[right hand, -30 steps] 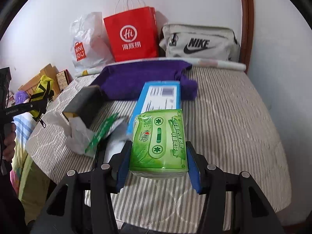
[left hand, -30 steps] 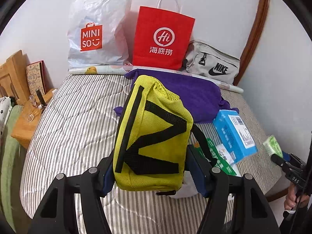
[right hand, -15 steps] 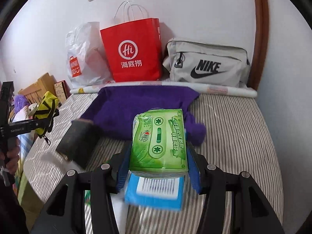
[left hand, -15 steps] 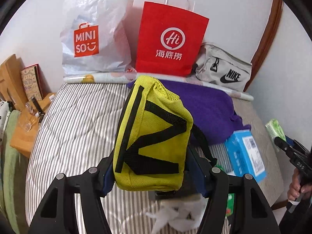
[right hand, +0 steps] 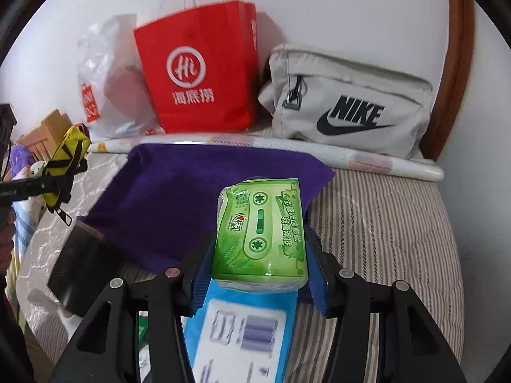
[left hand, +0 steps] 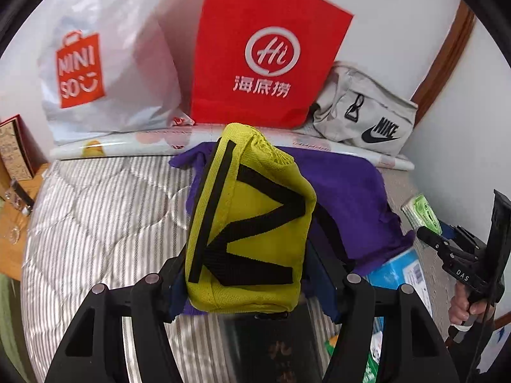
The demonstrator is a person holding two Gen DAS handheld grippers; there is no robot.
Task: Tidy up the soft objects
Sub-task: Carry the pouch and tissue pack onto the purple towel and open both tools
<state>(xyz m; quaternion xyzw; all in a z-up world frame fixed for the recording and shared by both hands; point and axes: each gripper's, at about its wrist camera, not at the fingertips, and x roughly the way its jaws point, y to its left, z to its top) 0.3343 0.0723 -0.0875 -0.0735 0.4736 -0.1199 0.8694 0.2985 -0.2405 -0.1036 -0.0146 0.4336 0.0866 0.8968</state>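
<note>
Yellow mesh with black webbing straps fills the left gripper (left hand: 252,284): its blue-padded fingers are clamped on either side of a small yellow pouch (left hand: 252,223), which is held up off the bed with its zip pull dangling, as the right wrist view shows. The right gripper (right hand: 258,282) is likewise closed on a green tissue pack (right hand: 260,233) printed with a cassette design, gripped across its lower end and carried in the air. Directly below that pack lies a blue box (right hand: 242,335), blurred, and to its left a dark boxy object (right hand: 84,268) I cannot identify. Beyond both grippers a purple towel (right hand: 204,198) lies spread and rumpled on the striped mattress (right hand: 383,223). Further back, against the wall, stand a white Miniso plastic bag (left hand: 108,63), a red paper bag (left hand: 265,54) and a grey Nike pouch (right hand: 348,102), with a rolled printed sheet (right hand: 383,159) lying along the mattress's far edge. Judging by this, the sorting is at an early or middle stage: two soft items are lifted but neither is set down in a final spot, the towel is unfolded, and the box and scraps near the front edge remain scattered. Where the soft things are meant to go is not evident.
</note>
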